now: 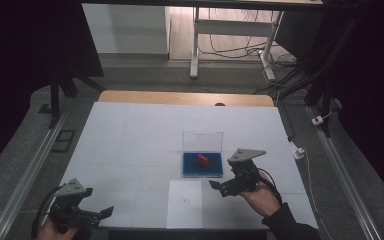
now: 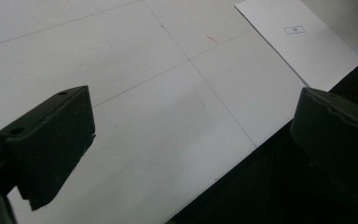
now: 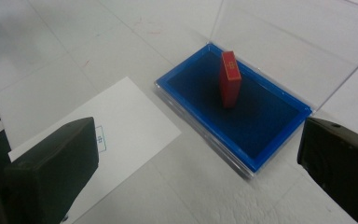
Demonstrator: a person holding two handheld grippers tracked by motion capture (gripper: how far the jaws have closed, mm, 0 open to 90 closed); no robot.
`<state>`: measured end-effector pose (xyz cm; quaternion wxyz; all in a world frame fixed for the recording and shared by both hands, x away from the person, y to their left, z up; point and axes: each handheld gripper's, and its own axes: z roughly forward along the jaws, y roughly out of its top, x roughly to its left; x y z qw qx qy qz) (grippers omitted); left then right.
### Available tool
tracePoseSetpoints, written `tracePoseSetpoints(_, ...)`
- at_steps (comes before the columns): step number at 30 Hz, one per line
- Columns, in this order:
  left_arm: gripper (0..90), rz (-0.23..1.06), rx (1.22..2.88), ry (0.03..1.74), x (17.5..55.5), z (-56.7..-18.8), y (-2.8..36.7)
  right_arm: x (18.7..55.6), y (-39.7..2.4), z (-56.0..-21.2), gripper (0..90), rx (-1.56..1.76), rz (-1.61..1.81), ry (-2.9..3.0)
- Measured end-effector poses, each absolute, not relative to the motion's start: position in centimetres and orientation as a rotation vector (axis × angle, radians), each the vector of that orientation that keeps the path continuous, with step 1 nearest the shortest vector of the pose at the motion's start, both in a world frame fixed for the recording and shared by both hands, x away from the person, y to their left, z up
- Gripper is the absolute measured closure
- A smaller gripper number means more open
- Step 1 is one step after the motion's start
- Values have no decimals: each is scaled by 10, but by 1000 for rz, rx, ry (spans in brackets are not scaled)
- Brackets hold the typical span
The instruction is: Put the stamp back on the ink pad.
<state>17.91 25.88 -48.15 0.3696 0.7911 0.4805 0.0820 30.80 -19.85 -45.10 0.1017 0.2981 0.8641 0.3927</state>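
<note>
High view, right gripper (image 1: 219, 188) jaws spread, empty, just beside blue tray (image 1: 190, 170), red block (image 1: 202, 159) stood upright in tray, clear lid (image 1: 202, 140) raised behind, paper sheet (image 1: 185, 207) near, left gripper (image 1: 102, 212) spread, at table (image 1: 130, 135) front edge.

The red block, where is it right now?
The red block stands upright inside the open blue case, right of centre on the table in the high view, just beyond the white sheet and ahead of the right gripper.

Overhead view; close views, perhaps oblique
</note>
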Motion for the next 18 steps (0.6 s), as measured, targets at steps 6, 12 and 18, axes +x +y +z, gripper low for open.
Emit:
tracePoseSetpoints(6,1,209,2028,1234,179,-482,259,301,-208,-450,0,905,1164,2531)
tracePoseSetpoints(12,1,209,2028,1236,179,-482,259,293,-220,-447,0,923,1163,2504)
tracePoseSetpoints(18,1,210,2029,1237,179,-482,259,283,-235,-444,0,953,1158,2467)
